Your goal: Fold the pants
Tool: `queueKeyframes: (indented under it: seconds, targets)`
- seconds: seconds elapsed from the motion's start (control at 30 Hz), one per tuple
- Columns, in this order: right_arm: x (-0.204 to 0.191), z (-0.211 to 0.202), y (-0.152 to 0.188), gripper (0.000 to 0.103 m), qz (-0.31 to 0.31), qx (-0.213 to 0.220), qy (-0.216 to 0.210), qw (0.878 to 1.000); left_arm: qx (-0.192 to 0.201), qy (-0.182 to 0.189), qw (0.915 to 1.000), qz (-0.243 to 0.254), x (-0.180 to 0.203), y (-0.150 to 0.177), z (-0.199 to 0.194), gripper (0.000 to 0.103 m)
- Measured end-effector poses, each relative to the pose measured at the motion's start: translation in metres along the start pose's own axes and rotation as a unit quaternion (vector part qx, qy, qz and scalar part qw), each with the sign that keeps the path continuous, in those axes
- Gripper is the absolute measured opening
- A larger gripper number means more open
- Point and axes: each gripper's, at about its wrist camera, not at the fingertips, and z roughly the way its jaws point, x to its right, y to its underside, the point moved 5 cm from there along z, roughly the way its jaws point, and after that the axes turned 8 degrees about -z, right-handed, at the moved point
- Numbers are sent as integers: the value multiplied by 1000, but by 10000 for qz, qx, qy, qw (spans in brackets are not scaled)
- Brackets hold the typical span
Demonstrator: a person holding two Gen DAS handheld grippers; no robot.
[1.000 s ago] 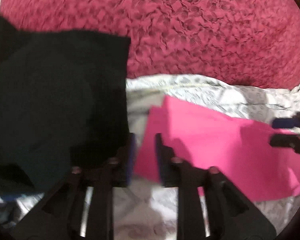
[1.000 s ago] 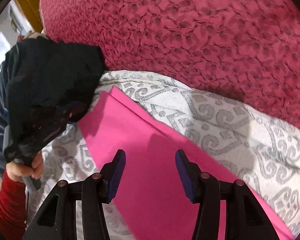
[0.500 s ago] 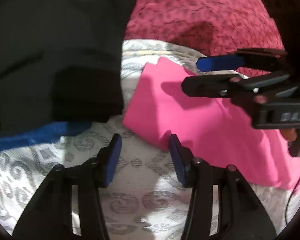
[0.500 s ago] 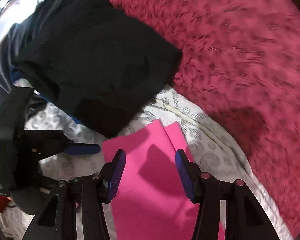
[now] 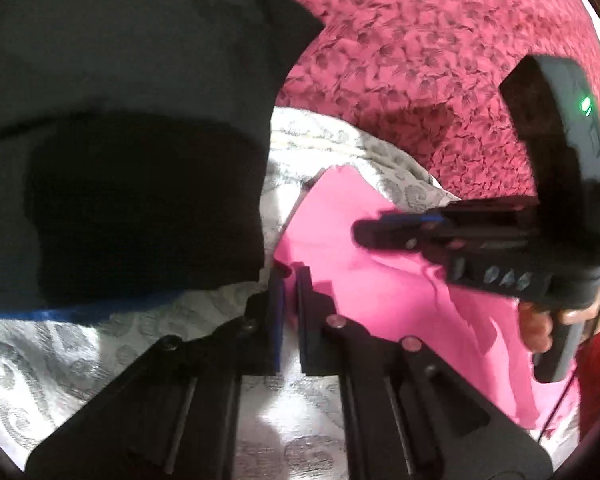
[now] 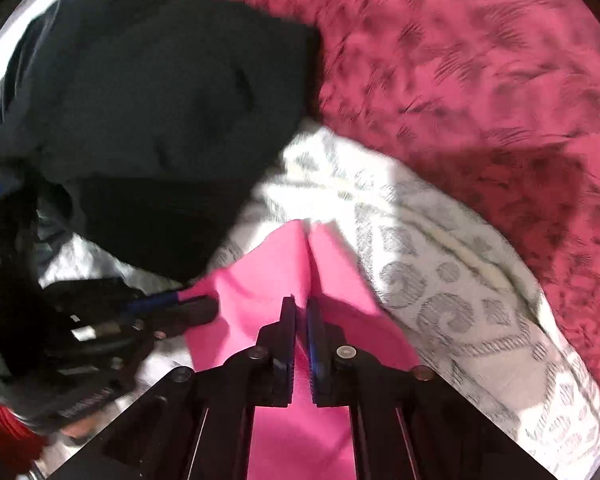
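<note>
My left gripper [image 5: 290, 276] has its two blue-padded fingers drawn nearly together on the near corner of the pink pants [image 5: 380, 288], and a small fold of pink cloth sits pinched at the very tips. From this tool's view the pants spread ahead and to the right, creased into ridges where they are pulled. My right gripper [image 5: 364, 232] enters from the right of this view, lying sideways across the pink fabric; its jaws look pressed onto an upper edge of the cloth, though blur keeps me from being certain from here. A hand [image 5: 540, 324] wraps the right gripper's handle at the far right. In the right wrist view, my right gripper [image 6: 300, 312] shows its fingers almost touching, with a raised pleat of the pink pants [image 6: 256, 300] running straight into the narrow gap between them, so I read it as pinching that pleat. To the left of this tool the left gripper [image 6: 196, 304] bites the pants' left corner. A pile of dark clothing [image 5: 132, 132] lies ahead and to the left of both tools, just beside the pants. Everything rests on a white cloth with grey scrolls [image 6: 440, 280], and beyond it rises a magenta textured blanket [image 6: 460, 60].
</note>
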Motion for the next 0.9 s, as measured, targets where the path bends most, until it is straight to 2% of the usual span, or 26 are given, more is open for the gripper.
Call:
queueKeyframes:
  seconds: [0.2, 0.27, 0.33, 0.4, 0.43, 0.5, 0.53, 0.57, 0.6, 0.63, 0.67, 0.77, 0.83, 0.9]
  targets:
    - [-2, -47, -10, 4, -105, 561, 163, 9982, 765, 25, 9963, 392, 23, -11, -38, 7]
    - [5, -46, -15, 4, -74, 536, 305, 9981, 733, -26, 9964, 414, 25, -16, -30, 8]
    - [10, -28, -21, 6, -51, 299, 402, 9987, 584, -270, 9972, 388, 17, -14, -16, 8]
    - [15, -4, -17, 15, -100, -119, 630, 9979, 334, -571, 9970, 394, 4, -9, 0, 8]
    - [17, 7, -14, 19, -160, -310, 812, 9961, 181, -564, 9977, 323, -4, -7, 6, 8]
    - [14, 11, -13, 22, -232, -290, 948, 9948, 41, -397, 9991, 167, -9, -7, 8, 8]
    - [13, 7, -13, 30, -211, -224, 946, 9950, 27, -344, 9993, 143, -10, -8, 6, 10]
    - [13, 1, -12, 36, -181, -192, 993, 9947, 12, -310, 9994, 148, -9, -7, 5, 15]
    - [15, -9, -9, 50, -149, -161, 1146, 9932, -11, -288, 9995, 156, -9, -6, 4, 23]
    - [18, -20, -4, 56, -139, -122, 1254, 9919, -50, -283, 9994, 172, -7, -3, 3, 25]
    - [21, -32, 3, 56, -108, -101, 1383, 9903, -60, -318, 9992, 215, -4, 0, -1, 31]
    - [33, -74, 49, 56, 130, -188, 1642, 9862, 136, -625, 9960, 629, 6, 5, -8, 35]
    - [42, -111, 101, 56, 276, -206, 1852, 9821, 292, -696, 9936, 837, 14, 7, -15, 41]
    - [54, -155, 163, 56, 555, -159, 2281, 9719, 361, -618, 9927, 972, 25, 7, -19, 42]
